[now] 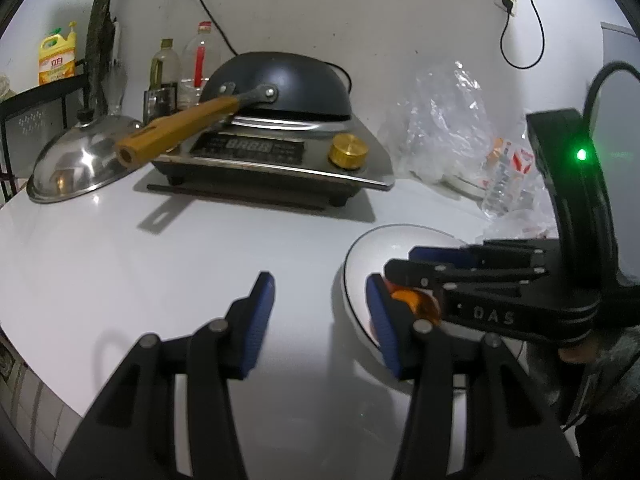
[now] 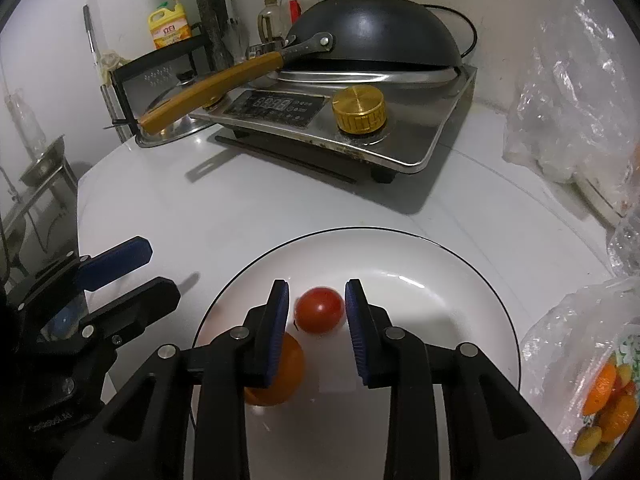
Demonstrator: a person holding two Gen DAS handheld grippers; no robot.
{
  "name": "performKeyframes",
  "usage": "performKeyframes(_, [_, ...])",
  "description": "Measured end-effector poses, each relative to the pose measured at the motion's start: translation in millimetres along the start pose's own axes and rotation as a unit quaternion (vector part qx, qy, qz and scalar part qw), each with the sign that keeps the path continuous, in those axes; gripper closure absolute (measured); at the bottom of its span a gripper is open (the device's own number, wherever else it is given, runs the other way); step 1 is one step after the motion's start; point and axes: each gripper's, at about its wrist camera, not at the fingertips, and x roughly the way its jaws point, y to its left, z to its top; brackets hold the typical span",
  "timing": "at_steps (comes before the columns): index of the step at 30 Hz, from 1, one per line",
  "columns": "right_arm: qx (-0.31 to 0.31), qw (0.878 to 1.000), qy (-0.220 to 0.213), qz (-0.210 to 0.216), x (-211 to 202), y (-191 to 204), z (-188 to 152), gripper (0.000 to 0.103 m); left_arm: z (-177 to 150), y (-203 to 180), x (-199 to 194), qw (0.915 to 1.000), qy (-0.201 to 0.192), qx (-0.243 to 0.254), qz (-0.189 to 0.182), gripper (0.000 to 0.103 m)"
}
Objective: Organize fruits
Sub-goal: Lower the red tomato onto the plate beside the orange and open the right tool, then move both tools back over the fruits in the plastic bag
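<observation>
A white plate [image 2: 460, 312] with a thin dark rim lies on the white counter. On it are a small red tomato [image 2: 320, 310] and an orange fruit [image 2: 280, 372]. My right gripper [image 2: 316, 332] is open over the plate; the tomato lies just beyond its blue pads, the orange partly under its left finger. In the left wrist view the right gripper [image 1: 400, 276] reaches over the plate [image 1: 360, 256] and the orange [image 1: 416, 304] shows under it. My left gripper [image 1: 320, 320] is open and empty, left of the plate; it also shows in the right wrist view [image 2: 140, 276].
An induction cooker [image 2: 360, 136] with an upturned black wok [image 2: 376, 36] and wooden handle stands behind. A steel lid [image 1: 80, 160] lies at left. Clear plastic bags [image 2: 580, 100] sit at right; one bag [image 2: 604, 396] holds oranges and green fruit. Bottles stand by the wall.
</observation>
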Motion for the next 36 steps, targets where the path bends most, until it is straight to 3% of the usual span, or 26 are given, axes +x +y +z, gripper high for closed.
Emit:
performKeyframes(5, [0.002, 1.0, -0.014, -0.003, -13, -3, 0, 0.061, 0, -3, -5, 0.9999, -0.002, 0.004, 0.011, 0.054])
performKeyframes(18, [0.002, 0.998, -0.059, -0.014, -74, -19, -18, 0.061, 2, -39, -22, 0.9994, -0.013, 0.026, 0.02, 0.053])
performKeyframes(36, [0.026, 0.994, -0.097, -0.045, -148, -63, -63, 0.06, 5, -128, -30, 0.9974, -0.014, 0.07, -0.013, 0.053])
